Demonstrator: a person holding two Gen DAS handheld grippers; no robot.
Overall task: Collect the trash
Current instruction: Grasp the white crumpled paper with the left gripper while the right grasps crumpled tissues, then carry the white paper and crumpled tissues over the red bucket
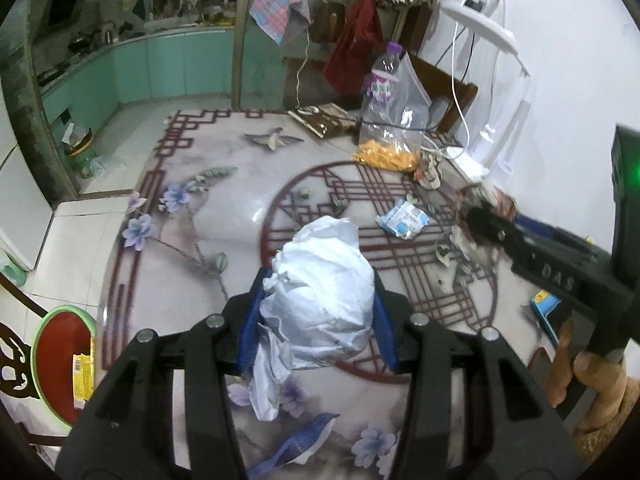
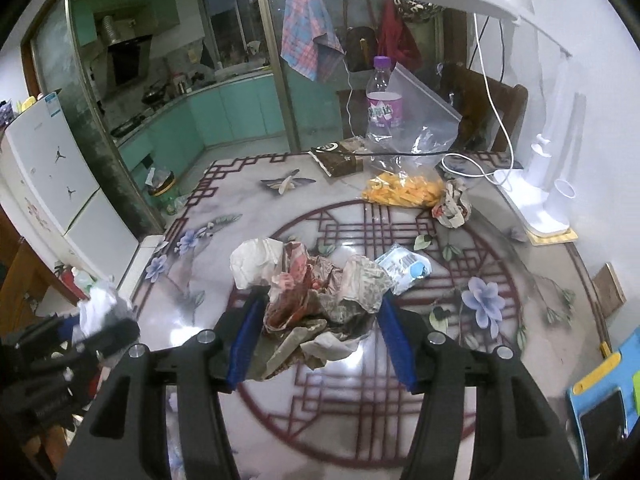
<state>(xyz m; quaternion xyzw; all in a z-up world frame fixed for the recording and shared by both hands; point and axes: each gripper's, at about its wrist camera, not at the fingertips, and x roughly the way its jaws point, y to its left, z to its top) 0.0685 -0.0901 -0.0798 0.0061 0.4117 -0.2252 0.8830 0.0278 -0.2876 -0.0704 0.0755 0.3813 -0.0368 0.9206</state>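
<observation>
My left gripper (image 1: 318, 292) is shut on a crumpled white paper wad (image 1: 324, 300) and holds it above the patterned table (image 1: 192, 264). My right gripper (image 2: 316, 308) is shut on a crumpled printed newspaper wad (image 2: 316, 292). In the left wrist view the right gripper (image 1: 480, 220) shows at the right with its wad, blurred. A small blue-white wrapper (image 1: 404, 220) lies on the table, also in the right wrist view (image 2: 404, 266). Another crumpled printed paper ball (image 2: 452, 204) lies near the lamp base.
A clear bag of orange snacks (image 1: 390, 152) and a purple-capped bottle (image 1: 384, 76) stand at the table's far side, beside a brown packet (image 1: 320, 120). A white desk lamp (image 2: 548, 200) stands right. A red bin with a green rim (image 1: 64, 356) sits on the floor, left.
</observation>
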